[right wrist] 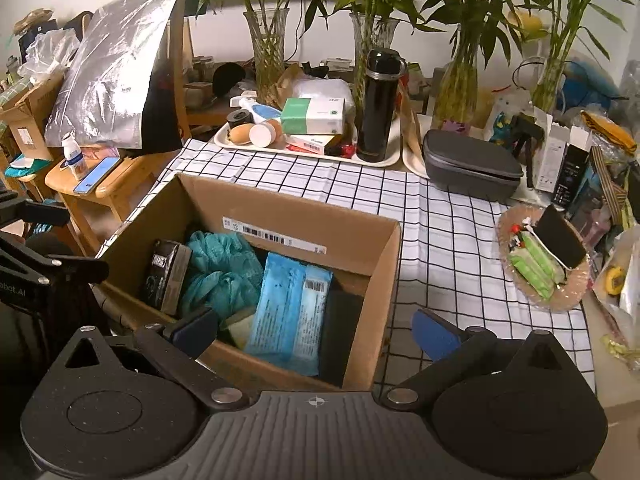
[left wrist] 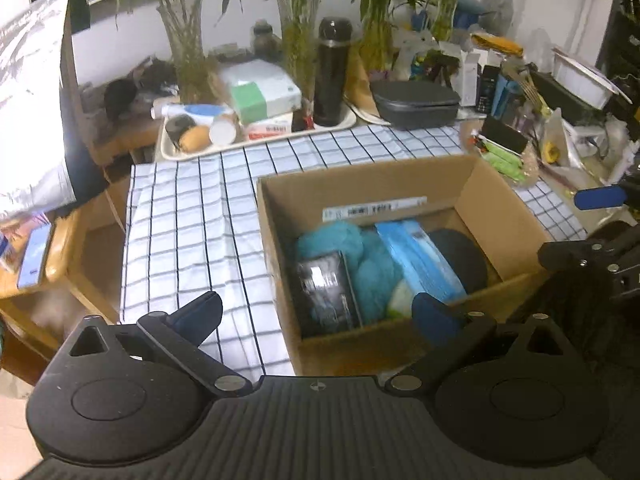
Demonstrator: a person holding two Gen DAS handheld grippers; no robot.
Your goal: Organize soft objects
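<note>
An open cardboard box [left wrist: 496, 196] [right wrist: 288, 210] stands on the checked tablecloth [left wrist: 188, 216] [right wrist: 448, 240]. Inside it lie a teal mesh puff [left wrist: 340, 244] [right wrist: 216, 264], a light blue wipes pack [left wrist: 420, 260] [right wrist: 288, 300], a dark foil packet [left wrist: 326, 288] [right wrist: 166, 276] and a black soft object [left wrist: 464, 256] [right wrist: 340, 320]. My left gripper [left wrist: 316, 316] is open and empty over the box's near left corner. My right gripper [right wrist: 316, 332] is open and empty over the box's near right corner. The right gripper's body shows at the right edge of the left wrist view [left wrist: 580, 256].
A cream tray [right wrist: 376, 160] with a black flask [right wrist: 378, 108], a tissue box [right wrist: 314, 116] and small jars sits behind the box. A grey case [right wrist: 468, 168] and a dish of green packets [right wrist: 540, 264] lie to the right. Vases of bamboo line the wall. A wooden stool [right wrist: 100, 188] stands left.
</note>
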